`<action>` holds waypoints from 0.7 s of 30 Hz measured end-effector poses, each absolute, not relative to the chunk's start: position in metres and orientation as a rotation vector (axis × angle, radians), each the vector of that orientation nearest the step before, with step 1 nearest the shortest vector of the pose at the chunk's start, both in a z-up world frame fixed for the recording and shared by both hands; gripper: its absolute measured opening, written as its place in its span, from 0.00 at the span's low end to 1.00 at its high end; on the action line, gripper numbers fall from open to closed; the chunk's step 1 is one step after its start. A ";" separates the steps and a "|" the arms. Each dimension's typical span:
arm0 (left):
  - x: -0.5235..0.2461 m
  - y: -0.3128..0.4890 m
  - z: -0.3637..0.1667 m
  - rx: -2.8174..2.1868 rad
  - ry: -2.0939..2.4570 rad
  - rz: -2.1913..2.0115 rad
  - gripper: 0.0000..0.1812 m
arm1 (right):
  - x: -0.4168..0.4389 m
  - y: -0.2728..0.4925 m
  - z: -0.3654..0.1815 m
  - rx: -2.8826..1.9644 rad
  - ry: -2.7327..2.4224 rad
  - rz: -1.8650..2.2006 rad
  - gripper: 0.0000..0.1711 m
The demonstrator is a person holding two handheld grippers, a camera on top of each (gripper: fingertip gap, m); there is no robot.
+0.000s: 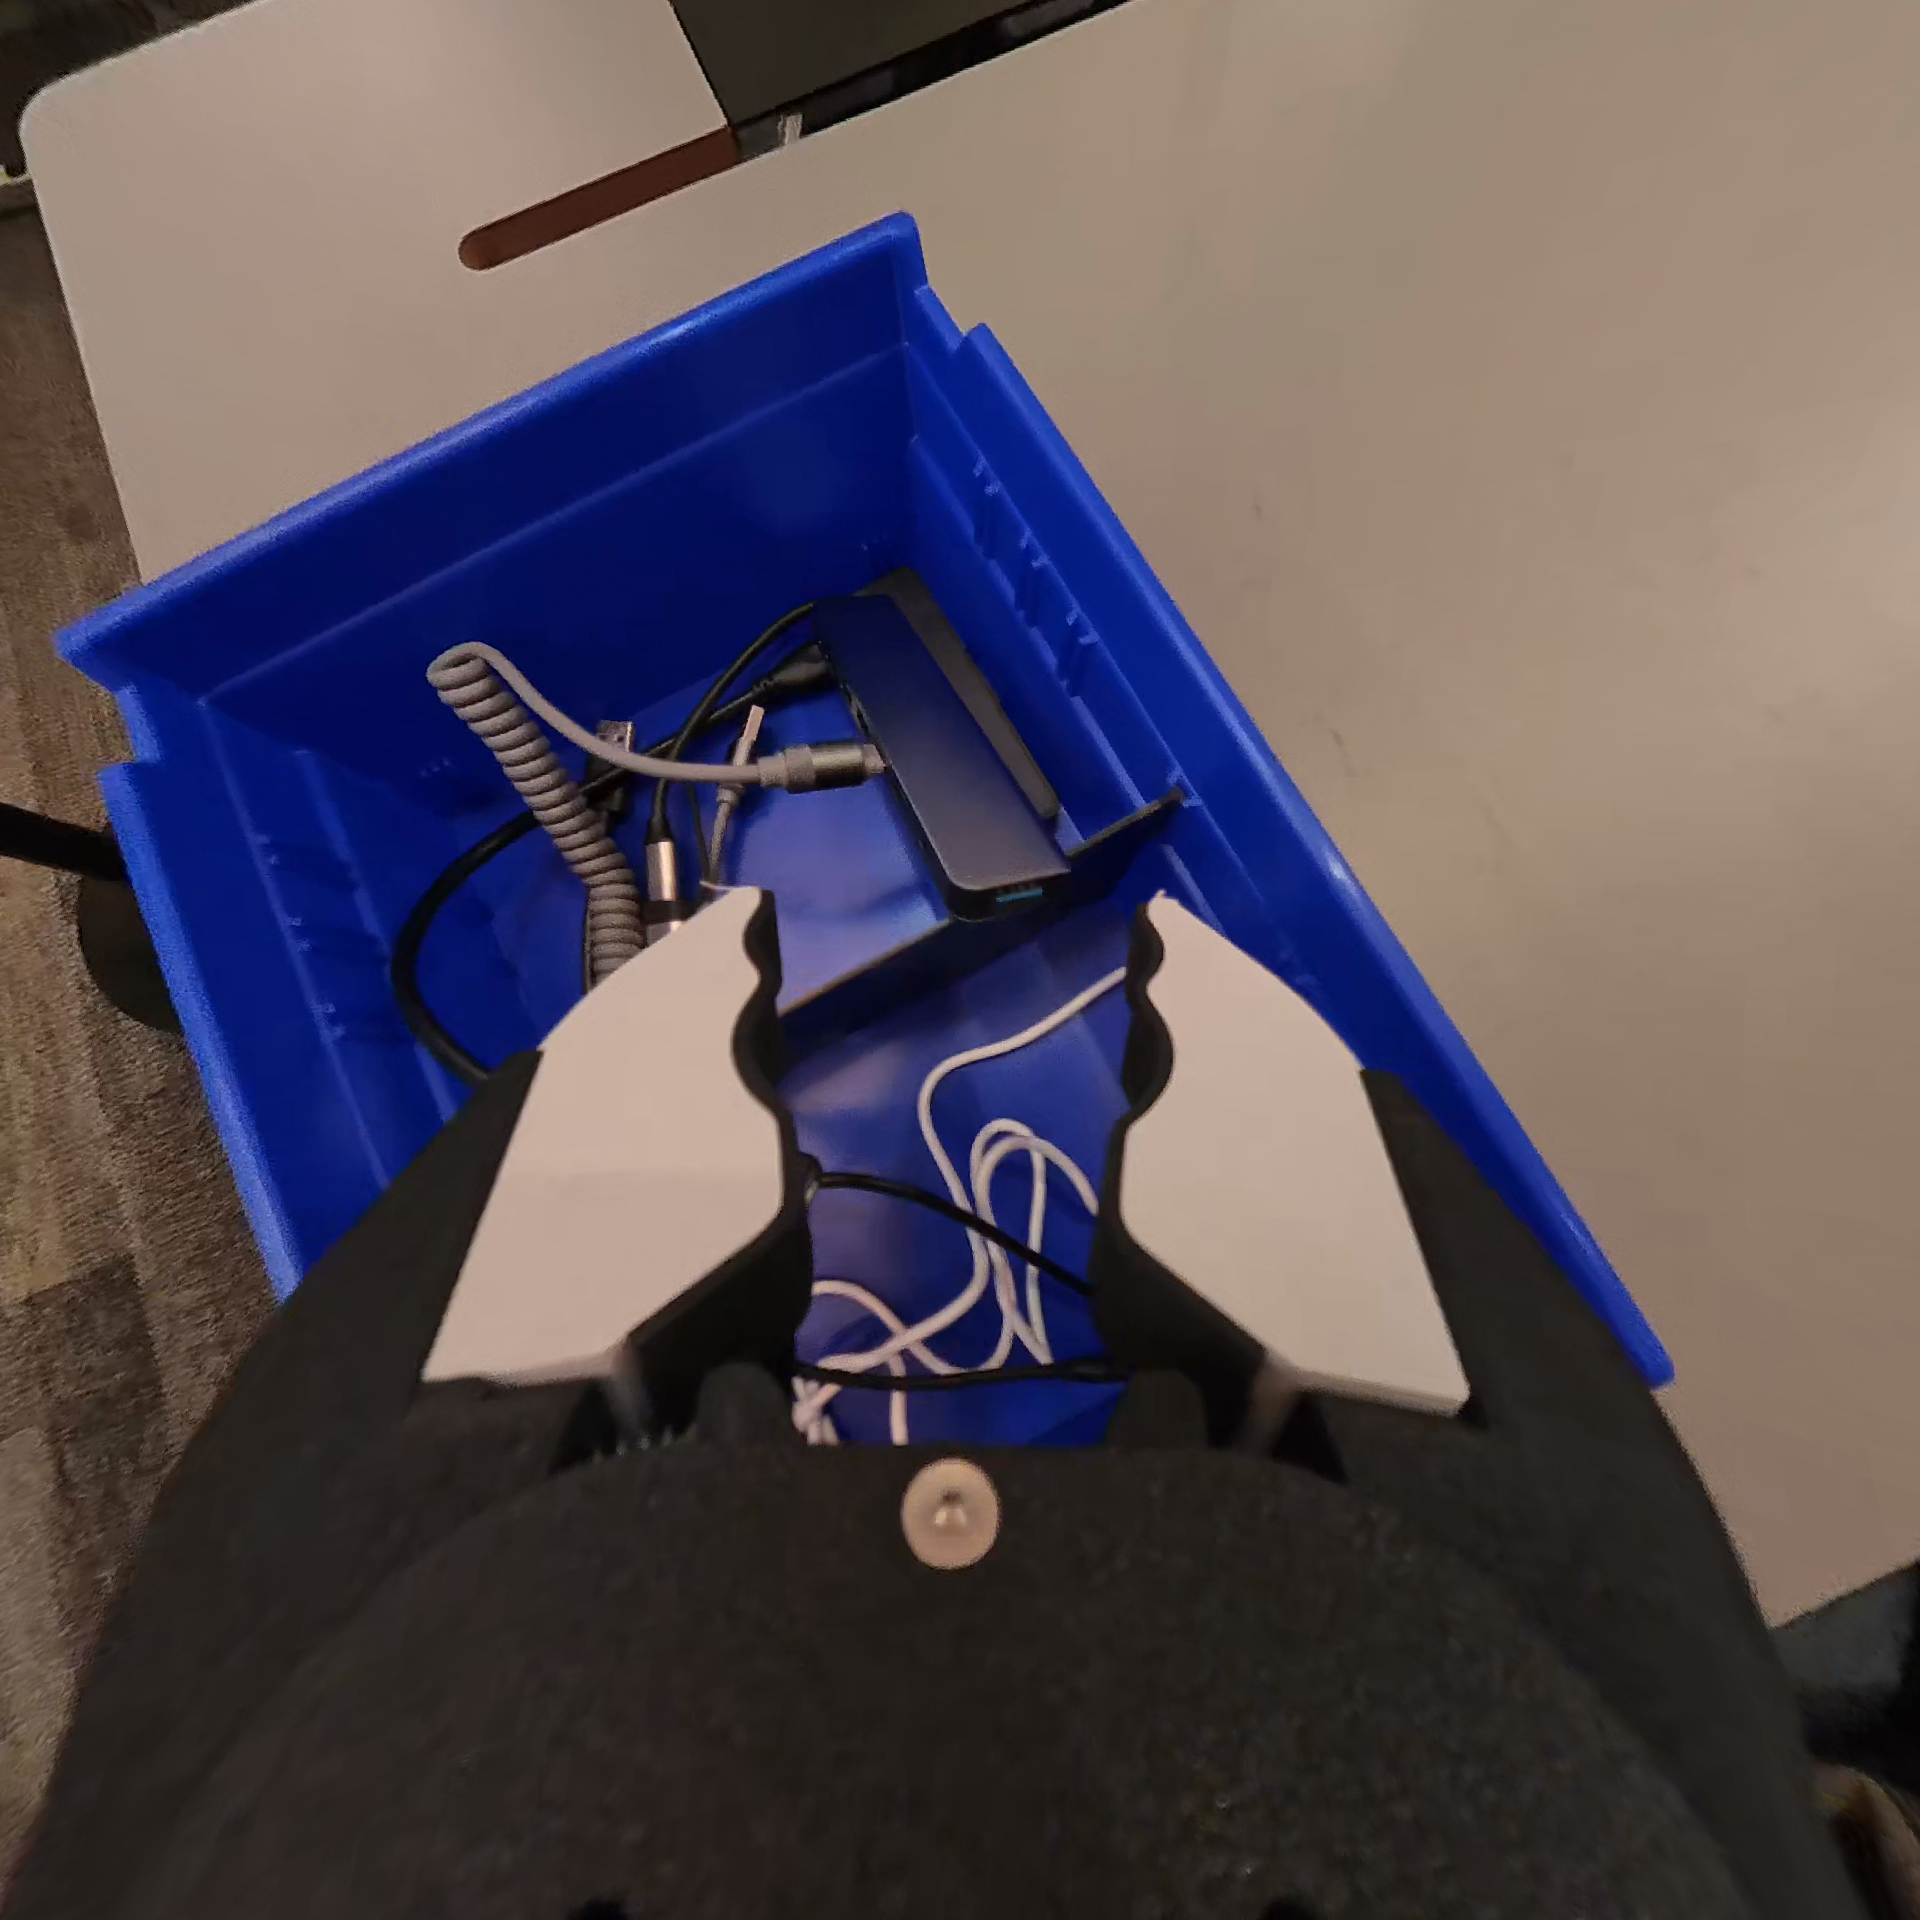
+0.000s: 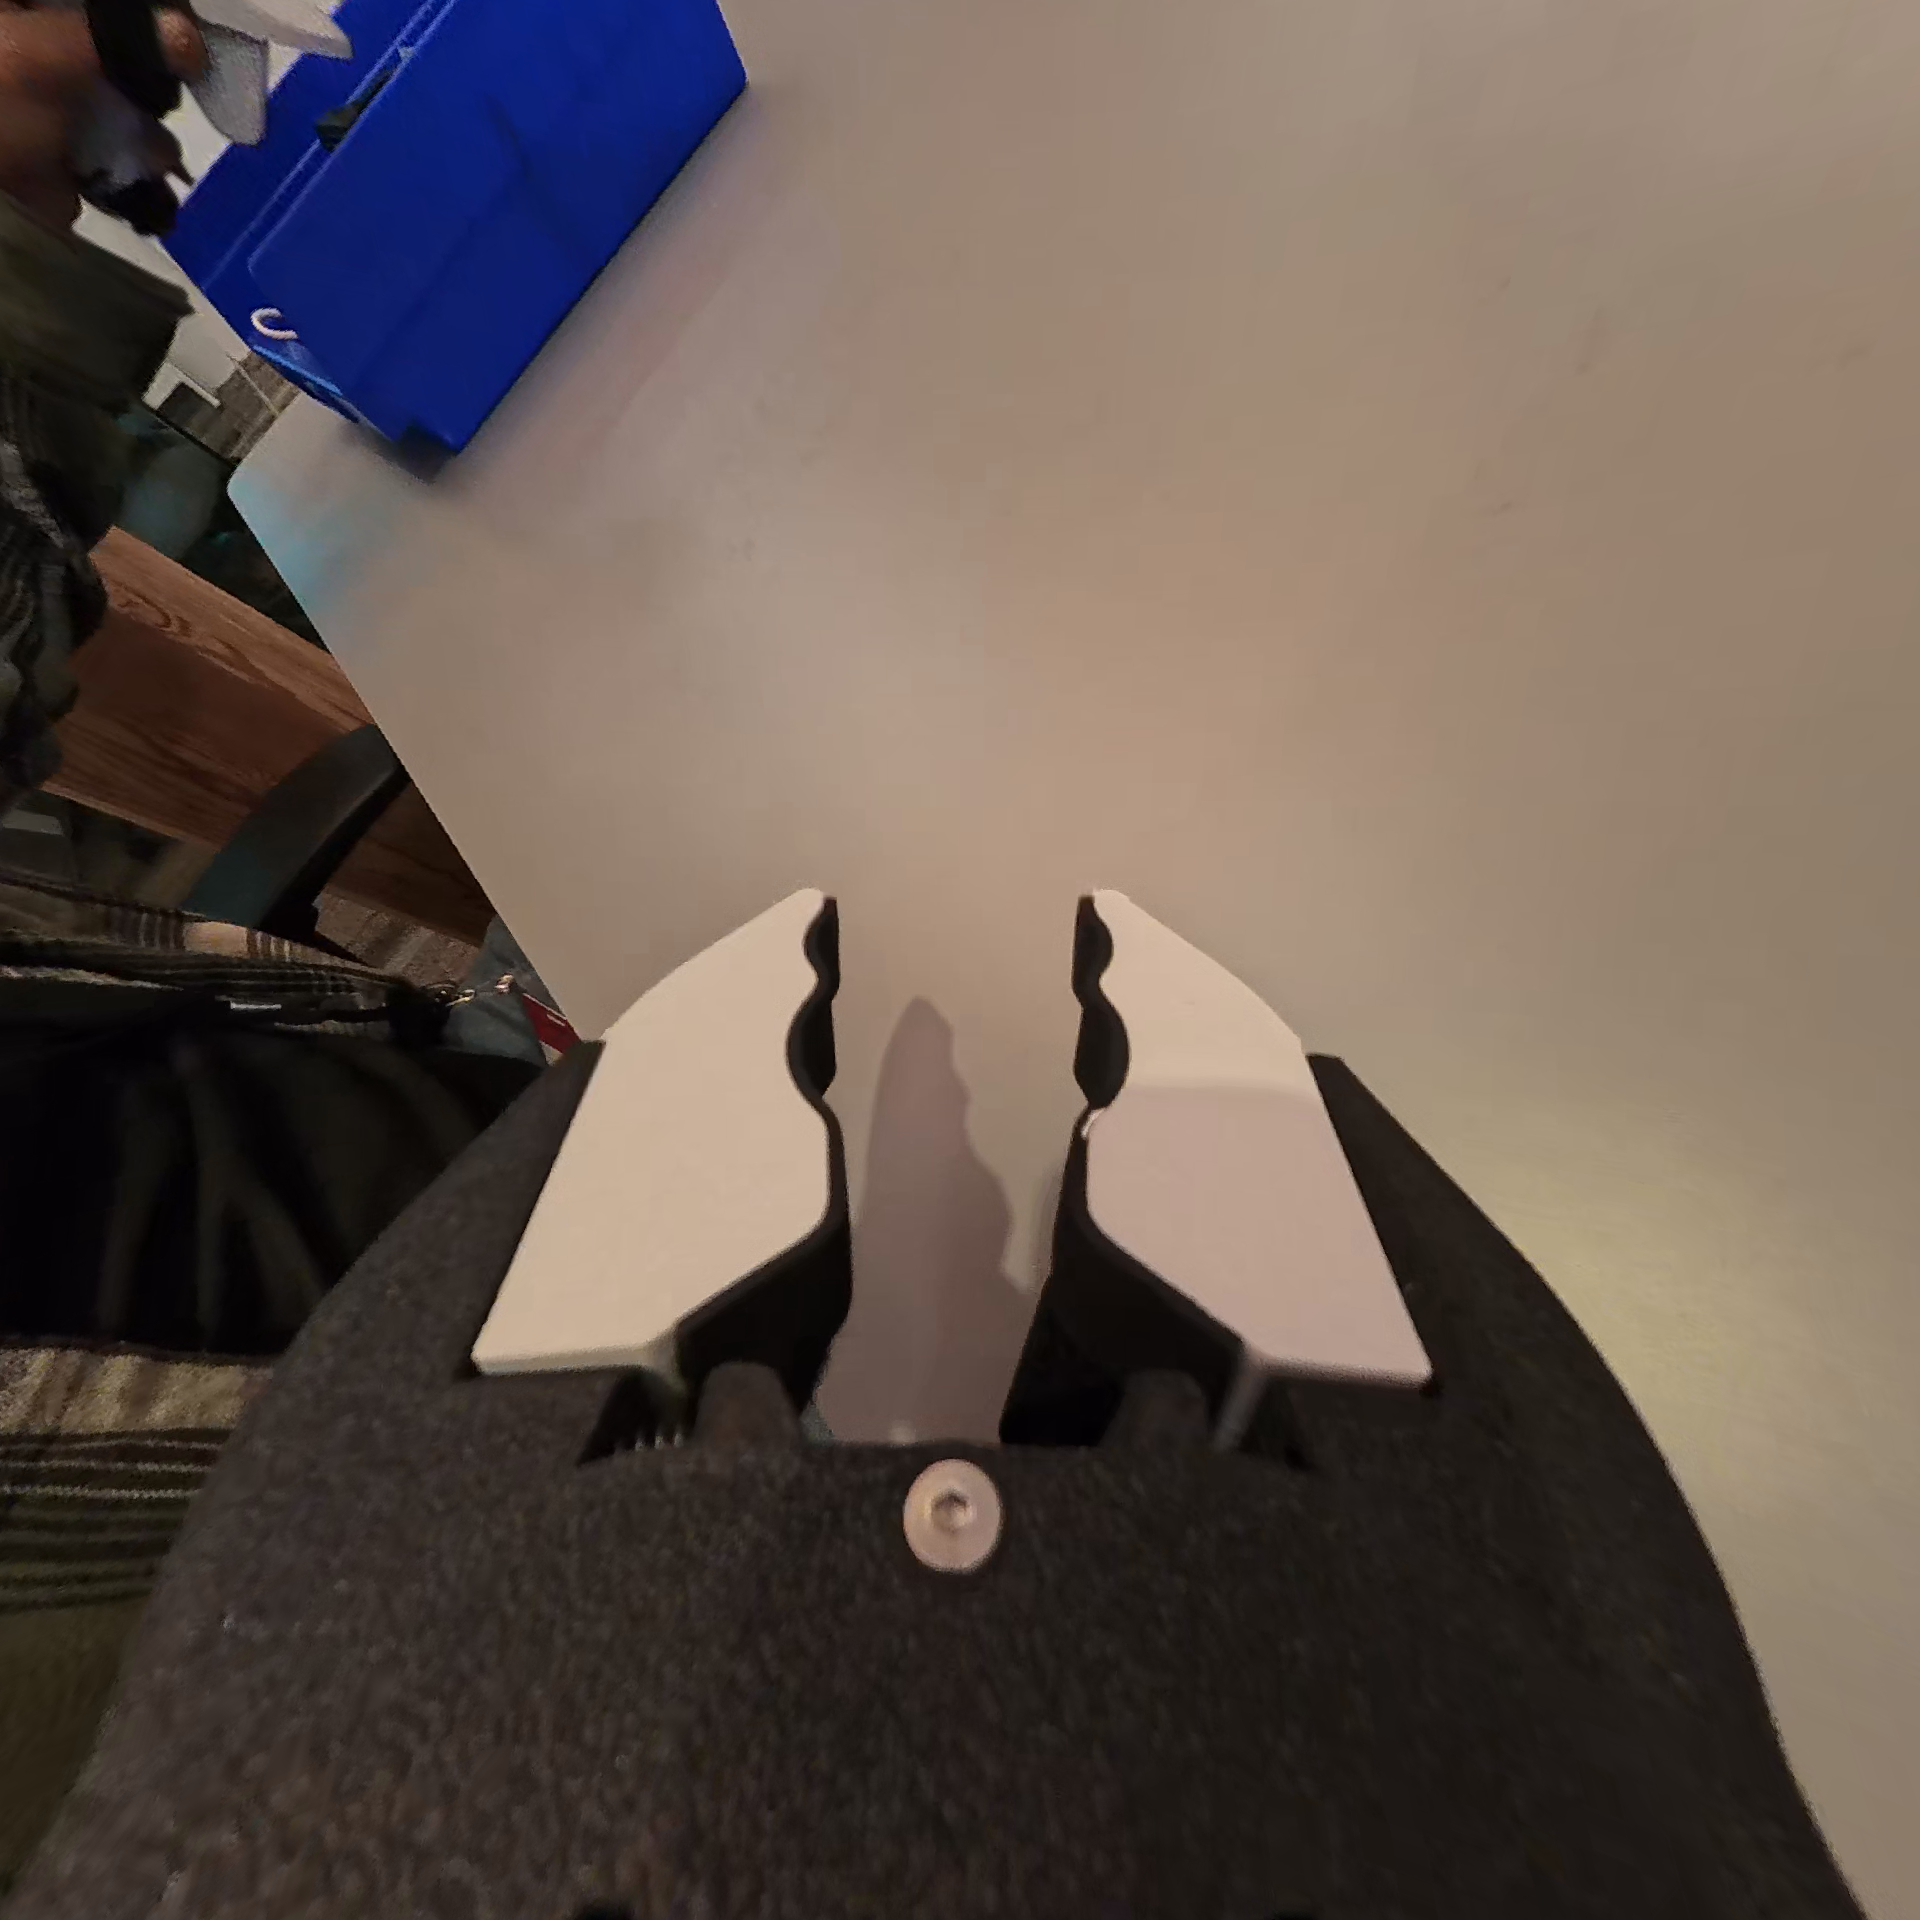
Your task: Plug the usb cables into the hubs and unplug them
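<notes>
Both hand-held grippers, left (image 1: pixel 951 914) and right (image 2: pixel 956 914), are held released and empty; the hub (image 1: pixel 945 748) and cables (image 1: pixel 582 790) are left in the bin (image 1: pixel 582 499), nothing grasped yet.

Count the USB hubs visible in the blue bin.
1. A dark hub lies against the blue bin's right wall, beyond the left gripper's open jaws. Tangled cables and the gripper may hide others.
</notes>
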State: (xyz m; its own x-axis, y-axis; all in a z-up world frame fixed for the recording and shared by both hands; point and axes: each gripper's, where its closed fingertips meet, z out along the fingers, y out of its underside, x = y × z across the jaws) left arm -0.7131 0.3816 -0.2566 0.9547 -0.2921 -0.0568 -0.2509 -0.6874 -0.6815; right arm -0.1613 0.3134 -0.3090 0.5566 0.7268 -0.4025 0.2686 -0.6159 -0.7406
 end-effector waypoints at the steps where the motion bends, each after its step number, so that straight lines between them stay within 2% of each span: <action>1: -0.715 0.385 -0.254 -2.375 0.383 -0.064 0.35 | -0.161 0.313 -0.309 -2.171 -0.795 0.944 0.25; 7: -0.713 0.408 -0.234 -2.596 0.401 -0.197 0.32 | -0.160 0.310 -0.302 -2.178 -0.807 0.927 0.25; 14: -0.708 0.414 -0.263 -2.915 0.554 -0.077 0.35 | -0.165 0.306 -0.310 -2.200 -0.828 0.921 0.25; 21: -0.705 0.406 -0.276 -2.920 0.437 -0.178 0.35 | -0.162 0.308 -0.311 -2.198 -0.825 0.919 0.25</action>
